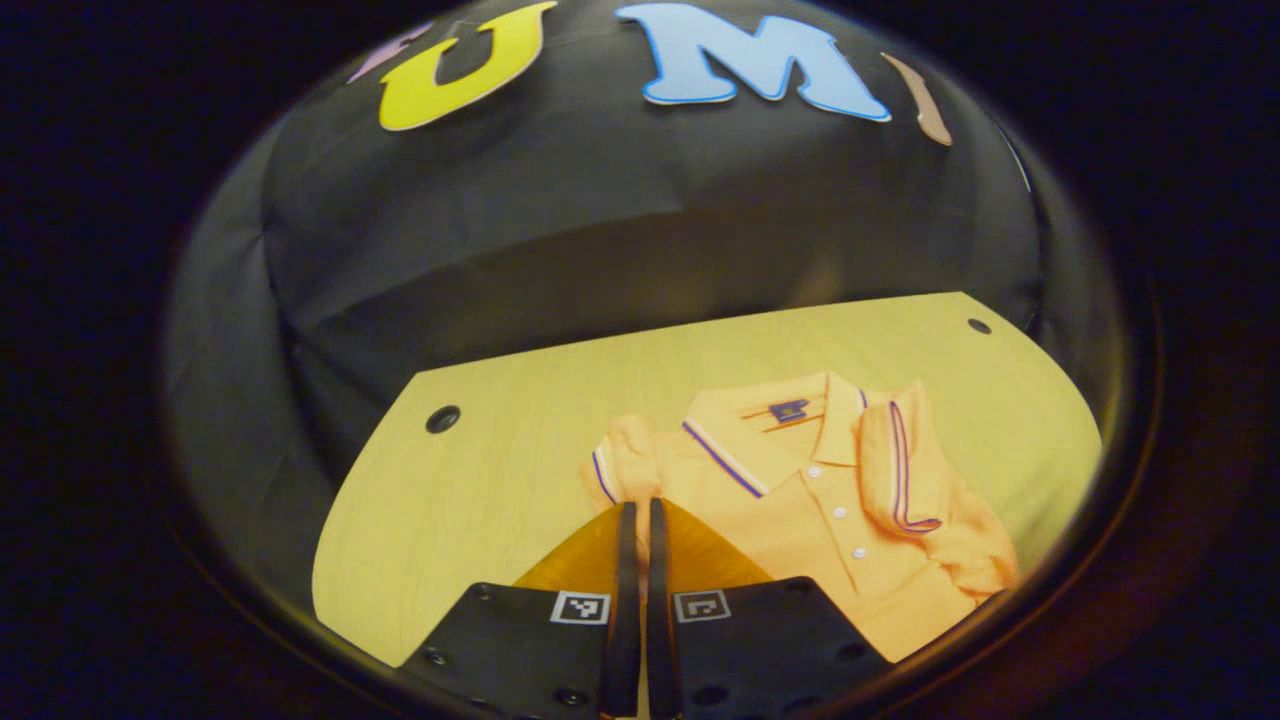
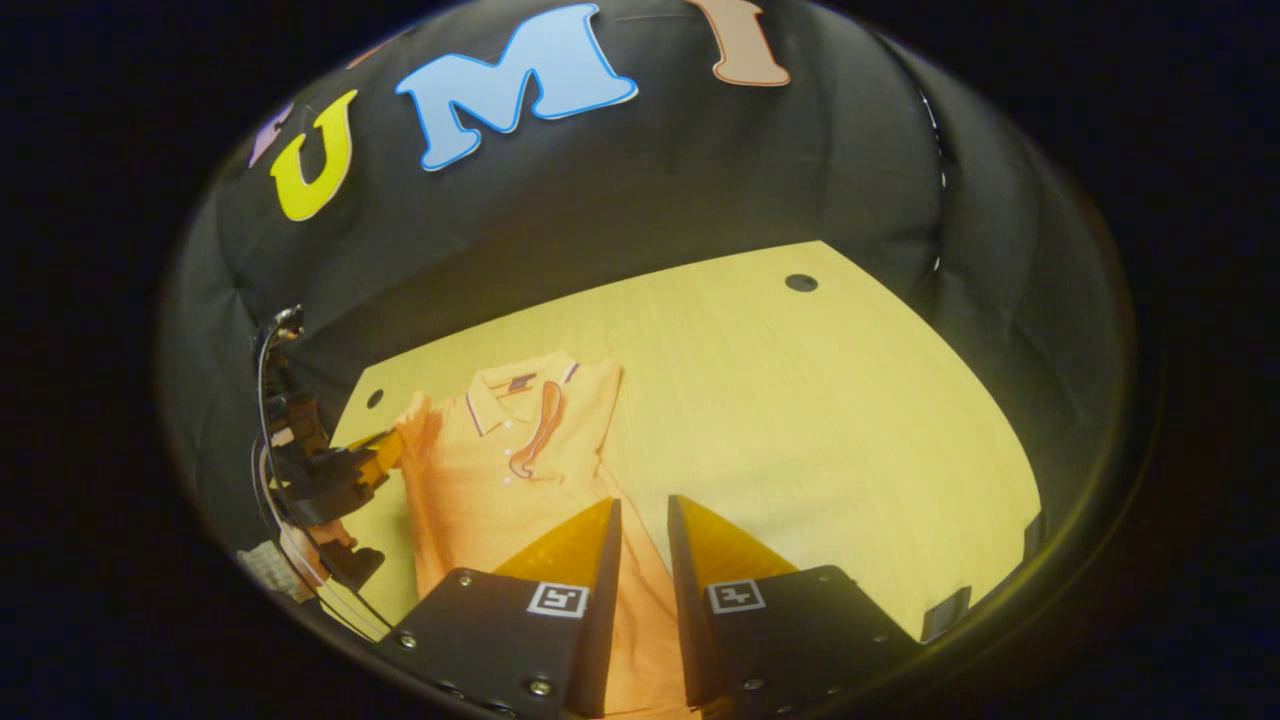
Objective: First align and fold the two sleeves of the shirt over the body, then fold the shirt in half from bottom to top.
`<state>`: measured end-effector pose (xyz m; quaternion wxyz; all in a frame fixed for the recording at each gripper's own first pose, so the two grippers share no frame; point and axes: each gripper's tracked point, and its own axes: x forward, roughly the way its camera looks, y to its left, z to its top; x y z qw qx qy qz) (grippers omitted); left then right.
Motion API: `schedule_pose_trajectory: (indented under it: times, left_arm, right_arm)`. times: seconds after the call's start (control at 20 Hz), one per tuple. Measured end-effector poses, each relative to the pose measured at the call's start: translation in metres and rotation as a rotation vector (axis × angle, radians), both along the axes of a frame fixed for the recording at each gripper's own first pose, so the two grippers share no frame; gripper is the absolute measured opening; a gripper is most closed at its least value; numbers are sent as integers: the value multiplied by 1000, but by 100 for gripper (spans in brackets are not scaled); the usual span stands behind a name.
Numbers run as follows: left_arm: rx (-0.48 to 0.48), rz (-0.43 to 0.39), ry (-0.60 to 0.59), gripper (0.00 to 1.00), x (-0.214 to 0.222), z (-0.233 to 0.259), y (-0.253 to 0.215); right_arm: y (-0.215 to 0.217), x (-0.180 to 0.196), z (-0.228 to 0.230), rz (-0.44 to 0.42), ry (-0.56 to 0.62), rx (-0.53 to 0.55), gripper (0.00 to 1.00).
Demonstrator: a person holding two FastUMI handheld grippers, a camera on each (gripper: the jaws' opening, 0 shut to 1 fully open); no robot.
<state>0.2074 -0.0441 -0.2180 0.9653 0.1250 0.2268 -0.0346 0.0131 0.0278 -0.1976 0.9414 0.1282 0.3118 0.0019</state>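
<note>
an orange polo shirt [image 1: 800, 500] lies face up on the wooden table [image 1: 480, 470], soft and light, best pinched at a sleeve cuff; left gripper [image 1: 636, 512] clenched on its sleeve [image 1: 622, 462], right gripper [image 2: 643, 510] released above the hem

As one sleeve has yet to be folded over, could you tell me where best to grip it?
Grip the unfolded sleeve at its striped cuff, coming from the shirt's outer side, over the bare table: it lies bunched beside the body, cuff outward. The left claw seems closed on it there already.
</note>
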Motion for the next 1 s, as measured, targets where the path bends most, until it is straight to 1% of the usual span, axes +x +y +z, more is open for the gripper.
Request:
schedule_pose_trajectory:
  times: [0.15, 0.3, 0.4, 0.45, 0.5, 0.55, 0.7, 0.75, 0.8, 0.85, 0.9, 1.0]
  left_arm:
    - [13, -78, 30, 10, -1, -13, -40]
    - [31, -110, 50, 9, -4, -18, -66]
    - [34, -138, 91, 12, -11, -27, -80]
    - [24, -151, 107, 17, -13, -32, -89]
    - [16, -154, 120, 18, -15, -32, -94]
    - [5, -157, 124, 32, -19, -33, -97]
    - [-12, -154, 120, 97, -24, -27, -102]
    - [-16, -150, 118, 93, -24, -27, -103]
    - [-20, -145, 115, 100, -24, -26, -102]
    - [-26, -139, 116, 100, -26, -26, -101]
    - [-34, -132, 115, 97, -26, -24, -100]
    - [-51, -117, 114, 97, -29, -22, -98]
  right_arm:
    - [-10, -10, -3, -27, 3, 15, 29]
    - [-23, -20, -10, -56, 10, 27, 29]
    - [-32, -28, -13, -79, 15, 37, 29]
    - [-37, -32, -16, -92, 20, 45, 29]
    - [-40, -34, -18, -101, 23, 50, 29]
    - [-45, -39, -19, -111, 24, 56, 29]
    - [-52, -45, -24, -122, 29, 66, 29]
    - [-53, -47, -25, -122, 29, 67, 29]
    - [-55, -49, -26, -120, 29, 66, 29]
    - [-56, -51, -27, -116, 31, 66, 29]
    - [-56, -52, -28, -111, 34, 67, 29]
    - [-54, -53, -30, -95, 35, 69, 29]
